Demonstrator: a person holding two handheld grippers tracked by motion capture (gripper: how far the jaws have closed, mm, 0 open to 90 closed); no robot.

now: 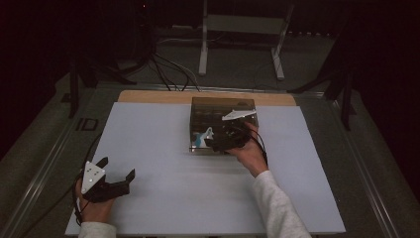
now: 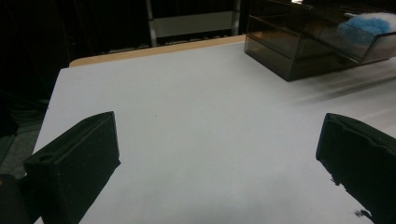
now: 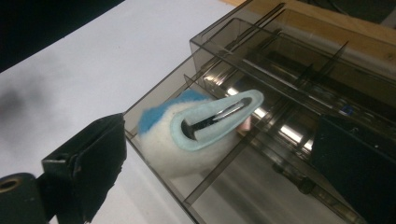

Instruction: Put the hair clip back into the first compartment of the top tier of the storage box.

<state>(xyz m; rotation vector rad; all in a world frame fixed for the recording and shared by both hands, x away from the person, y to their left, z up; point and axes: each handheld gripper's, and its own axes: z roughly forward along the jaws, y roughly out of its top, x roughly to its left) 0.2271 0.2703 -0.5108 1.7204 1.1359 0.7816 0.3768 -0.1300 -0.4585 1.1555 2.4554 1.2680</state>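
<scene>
One fluffy blue hair clip point(image 3: 205, 128) propped in smoky organizer point(image 3: 299, 70), right gripper point(image 3: 219, 163) released; may topple outward if nudged.

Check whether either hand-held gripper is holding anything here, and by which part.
Nothing is held. The right hand-held gripper stands open around the fluffy blue-and-white clip in the smoky organizer; the left hand-held gripper is open over the table.

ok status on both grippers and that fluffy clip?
Left gripper open, idle on the white table. Right gripper open at the smoky organizer box, jaws clear of the fluffy blue-white clip, which sits in an open compartment. Nothing blocking.
</scene>
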